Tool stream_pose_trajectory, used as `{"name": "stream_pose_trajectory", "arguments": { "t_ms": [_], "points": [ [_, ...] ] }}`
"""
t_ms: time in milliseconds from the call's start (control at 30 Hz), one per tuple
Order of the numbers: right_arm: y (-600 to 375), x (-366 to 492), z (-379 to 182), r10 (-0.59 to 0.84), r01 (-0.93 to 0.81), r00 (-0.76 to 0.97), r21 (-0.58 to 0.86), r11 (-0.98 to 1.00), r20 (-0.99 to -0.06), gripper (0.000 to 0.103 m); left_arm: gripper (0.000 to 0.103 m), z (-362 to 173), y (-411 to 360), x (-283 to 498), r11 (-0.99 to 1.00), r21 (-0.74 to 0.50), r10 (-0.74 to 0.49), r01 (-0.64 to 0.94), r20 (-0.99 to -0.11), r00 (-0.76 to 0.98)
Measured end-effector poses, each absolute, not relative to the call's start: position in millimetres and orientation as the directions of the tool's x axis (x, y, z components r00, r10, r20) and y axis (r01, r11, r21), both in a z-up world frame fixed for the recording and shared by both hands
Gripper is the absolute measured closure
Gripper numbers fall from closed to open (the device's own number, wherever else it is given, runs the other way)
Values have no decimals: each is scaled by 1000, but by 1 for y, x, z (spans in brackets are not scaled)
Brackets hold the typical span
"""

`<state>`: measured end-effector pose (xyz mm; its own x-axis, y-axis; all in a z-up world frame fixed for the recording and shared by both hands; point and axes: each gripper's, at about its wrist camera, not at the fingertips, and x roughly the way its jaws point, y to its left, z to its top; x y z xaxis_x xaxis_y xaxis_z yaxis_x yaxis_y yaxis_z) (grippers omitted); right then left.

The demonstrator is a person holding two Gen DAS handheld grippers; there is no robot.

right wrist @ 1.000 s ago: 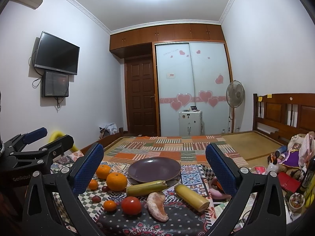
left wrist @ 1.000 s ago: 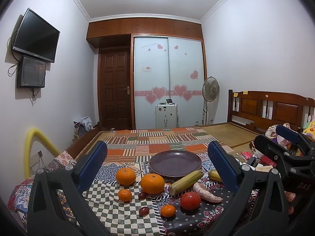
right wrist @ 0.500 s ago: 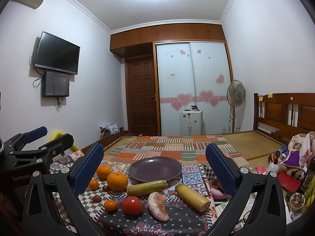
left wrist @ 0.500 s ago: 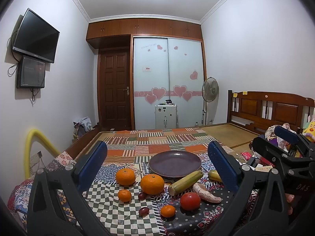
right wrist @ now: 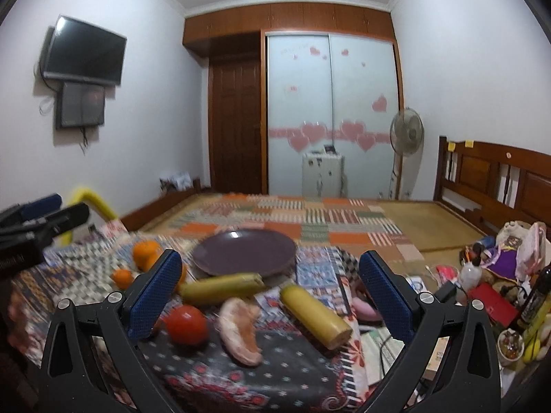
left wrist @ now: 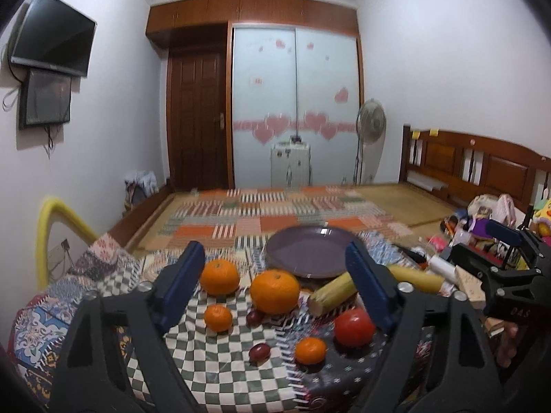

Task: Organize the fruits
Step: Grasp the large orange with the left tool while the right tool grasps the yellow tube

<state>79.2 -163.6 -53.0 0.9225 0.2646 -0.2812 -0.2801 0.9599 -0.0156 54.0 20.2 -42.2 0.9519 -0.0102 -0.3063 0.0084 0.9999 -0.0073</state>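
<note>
The fruits lie on the patterned cloth [left wrist: 220, 361] before the purple plate [left wrist: 303, 254]. A large orange [left wrist: 274, 290] sits between the spread, empty fingers of the left tool [left wrist: 275, 290]. The tomato [right wrist: 186, 323] and yellow cylinder [right wrist: 315, 316] lie between the spread, empty fingers of the right tool [right wrist: 268, 301], whose finger partly hides the oranges. Both tools have dropped closer to the fruit than a second ago, and the view is blurred.

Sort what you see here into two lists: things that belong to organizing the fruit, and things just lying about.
For the job: big round orange; small round mandarin; shiny red tomato; dark red grape; empty round purple plate.

Lying about: yellow cylindrical corn cob; pale pink meat piece; white standing fan; wall-mounted black television.
</note>
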Motion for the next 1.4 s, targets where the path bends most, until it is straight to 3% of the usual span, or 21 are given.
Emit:
{"name": "stream_pose_trajectory", "arguments": {
  "t_ms": [233, 467, 700, 933, 1033, 1133, 1400],
  "points": [
    [-177, 114, -76, 253, -284, 877, -16, 959, -407, 27, 41, -65, 47, 101, 1000, -27, -17, 6, -456, 890],
    [-185, 144, -87, 272, -317, 825, -7, 948, -496, 41, 42, -78, 74, 148, 1000, 11, 23, -20, -557, 830],
    [-183, 169, -102, 286, -366, 746, -11, 931, -601, 49, 42, -96, 94, 191, 999, 42, 35, -10, -655, 755],
    [-185, 183, -110, 299, -402, 682, -1, 916, -668, 50, 41, -119, 108, 227, 1000, 12, 15, -10, -735, 678],
    [-183, 188, -112, 298, -415, 662, -6, 910, -688, 50, 40, -127, 110, 237, 1000, -12, -9, 0, -754, 657],
    [-179, 193, -115, 292, -430, 645, -19, 903, -707, 50, 33, -130, 112, 242, 999, -40, -30, -1, -754, 657],
    [-171, 202, -120, 280, -442, 620, -31, 897, -733, 60, 32, -142, 106, 255, 999, -23, -33, 24, -780, 624]
  ]
}}
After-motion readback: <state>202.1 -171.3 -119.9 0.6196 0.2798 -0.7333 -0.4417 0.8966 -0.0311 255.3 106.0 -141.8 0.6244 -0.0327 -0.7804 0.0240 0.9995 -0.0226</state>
